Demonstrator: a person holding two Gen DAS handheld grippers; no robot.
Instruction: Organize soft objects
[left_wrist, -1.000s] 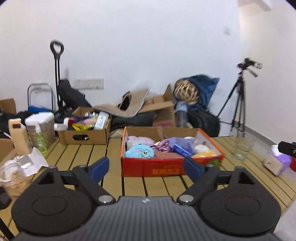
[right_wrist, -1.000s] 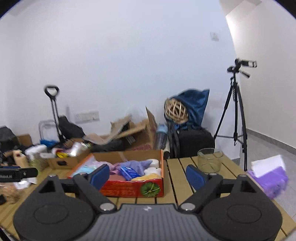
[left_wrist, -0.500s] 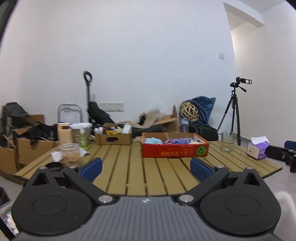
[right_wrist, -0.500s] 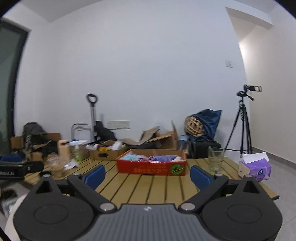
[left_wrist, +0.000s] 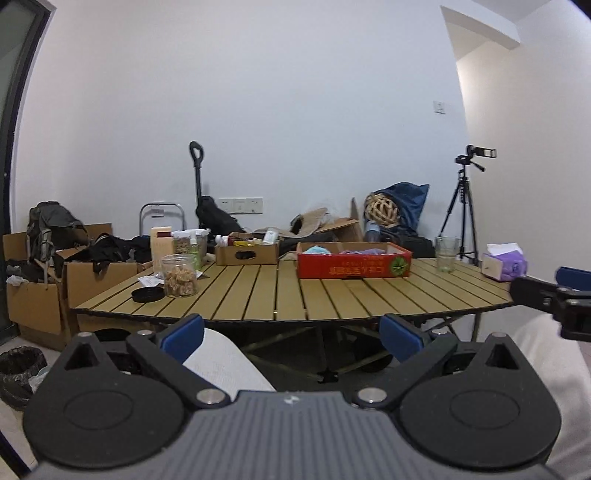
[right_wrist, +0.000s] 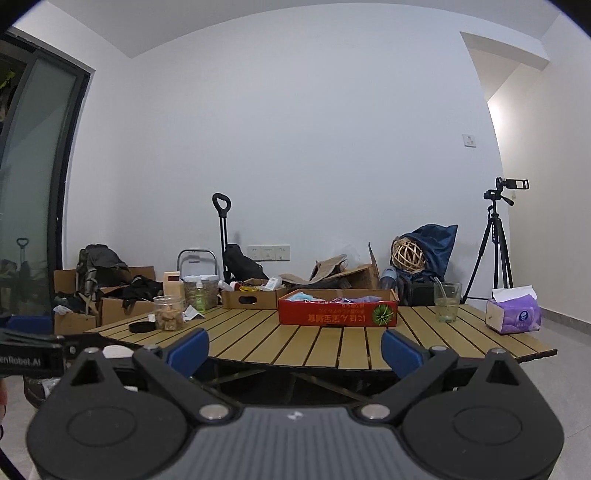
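Slatted wooden table (left_wrist: 332, 295) before white wall, cluttered floor behind. Left gripper (left_wrist: 291, 334) and right gripper (right_wrist: 293, 349): fingers spread wide, nothing between, off the near table edge; right jaws lately widening a little. Red box (right_wrist: 338, 314) of soft objects (left_wrist: 356, 252): twelve o'clock, well apart, long axis crosswise; neither gripper clearly nearer.

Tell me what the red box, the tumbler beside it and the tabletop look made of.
Red box: looks like printed cardboard, matte, with raw brown inner walls showing at the rim. Tumbler: clear glass or possibly hard plastic; you can see straight through it and its rim catches light. Tabletop: parallel slats with a yellowish wood look, satin; whether it is real wood or coated metal cannot be told.
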